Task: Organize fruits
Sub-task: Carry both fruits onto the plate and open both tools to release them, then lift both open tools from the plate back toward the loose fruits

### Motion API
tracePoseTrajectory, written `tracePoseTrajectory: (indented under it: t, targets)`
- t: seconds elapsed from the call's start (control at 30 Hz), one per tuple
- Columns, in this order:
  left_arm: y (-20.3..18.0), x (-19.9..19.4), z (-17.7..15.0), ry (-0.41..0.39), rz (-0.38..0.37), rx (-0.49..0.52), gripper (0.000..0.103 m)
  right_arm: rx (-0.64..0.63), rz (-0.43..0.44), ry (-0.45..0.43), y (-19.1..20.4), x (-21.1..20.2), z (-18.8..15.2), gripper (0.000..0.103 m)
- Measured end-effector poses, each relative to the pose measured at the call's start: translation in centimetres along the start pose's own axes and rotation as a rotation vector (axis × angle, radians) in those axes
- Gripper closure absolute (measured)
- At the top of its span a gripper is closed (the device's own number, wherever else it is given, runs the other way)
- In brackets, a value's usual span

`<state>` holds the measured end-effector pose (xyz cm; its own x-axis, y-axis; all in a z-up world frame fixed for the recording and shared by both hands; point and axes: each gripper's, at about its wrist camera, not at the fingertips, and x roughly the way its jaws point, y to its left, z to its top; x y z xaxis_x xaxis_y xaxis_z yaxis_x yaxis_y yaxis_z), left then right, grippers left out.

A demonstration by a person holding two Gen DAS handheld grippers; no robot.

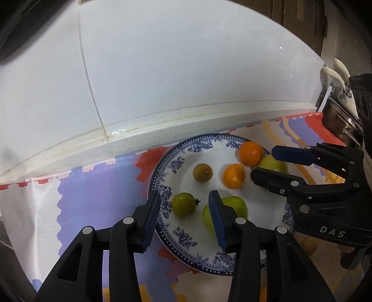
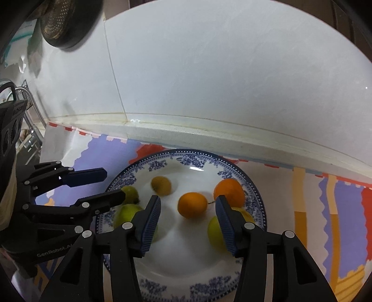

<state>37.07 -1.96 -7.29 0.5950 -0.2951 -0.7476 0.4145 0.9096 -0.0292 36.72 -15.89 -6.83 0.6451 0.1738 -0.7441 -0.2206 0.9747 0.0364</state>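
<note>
A blue-and-white plate holds several fruits: two oranges, a brown fruit, a small green fruit and larger green fruits. My left gripper is open and empty over the plate's left side, the small green fruit between its fingers. My right gripper is open and empty over the plate's right side, just before the nearer orange.
The plate sits on a patterned cloth against a white tiled wall. A metal pot with cream handles stands at the right. A wire rack and hanging utensil are at the left. A small yellow fruit lies off the plate.
</note>
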Motion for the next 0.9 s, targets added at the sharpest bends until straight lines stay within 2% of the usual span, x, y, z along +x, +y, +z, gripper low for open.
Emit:
tracePoseTrajectory:
  t: [0.47, 0.67, 0.73, 0.9]
  targets:
    - [-2.8, -7.9, -0.5, -0.142, 0.057, 0.013, 0.038, 0.016, -0.027, -0.113, 0.3, -7.5, -1.0, 0.053]
    - [-4.0, -11.1, -1.3, -0.192, 0.077, 0.015, 0.033, 0.012, -0.053, -0.169, 0.4, -10.9, -1.6, 0.053]
    - [-4.4, -12.0, -1.6, -0.205, 0.083, 0.017, 0.03, 0.008, -0.061, -0.188, 0.5, -12.1, -1.9, 0.047]
    - [-5.5, -13.8, -2.5, -0.225, 0.098, 0.024, 0.028, -0.004, -0.075, -0.217, 0.7, -14.3, -2.8, 0.047]
